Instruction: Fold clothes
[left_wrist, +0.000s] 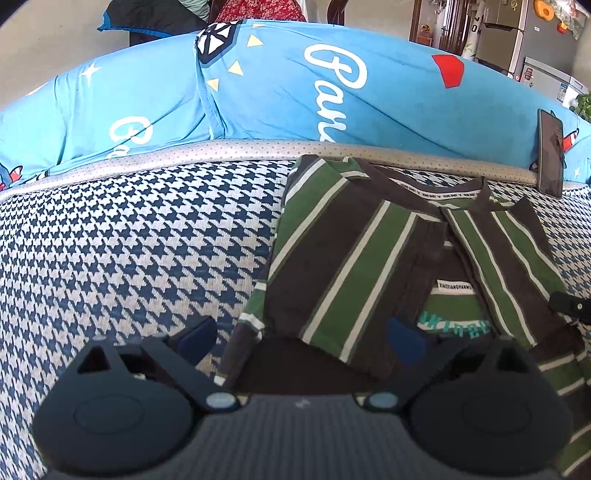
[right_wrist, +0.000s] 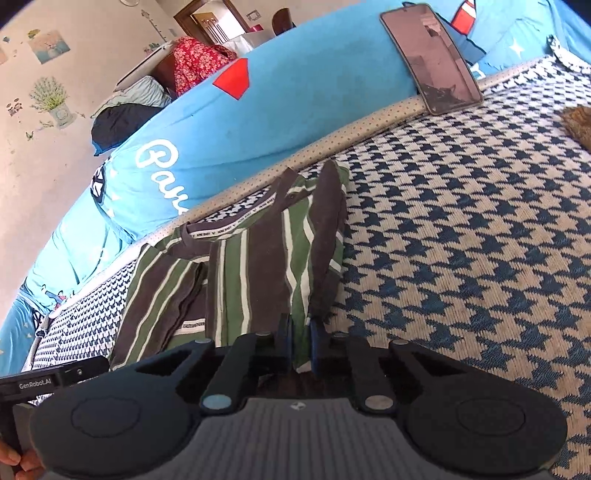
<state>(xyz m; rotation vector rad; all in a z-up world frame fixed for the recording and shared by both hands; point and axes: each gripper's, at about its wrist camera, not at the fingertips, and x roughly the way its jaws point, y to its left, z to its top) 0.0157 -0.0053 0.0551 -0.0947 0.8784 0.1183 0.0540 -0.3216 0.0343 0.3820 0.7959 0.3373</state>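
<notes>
A green, brown and white striped shirt lies on the houndstooth couch cover, both sides folded in over the middle, neckband toward the backrest. My left gripper is open, its blue pads wide apart over the shirt's near left edge, not pressing on it. My right gripper is shut on the shirt's near right edge, and a strip of green cloth shows between the narrow pads. A black part of the right gripper shows at the left wrist view's right edge.
A blue printed cushion runs along the back of the seat. A dark phone leans against it. Something brown and furry lies at the right edge. A hand holds the left gripper's body.
</notes>
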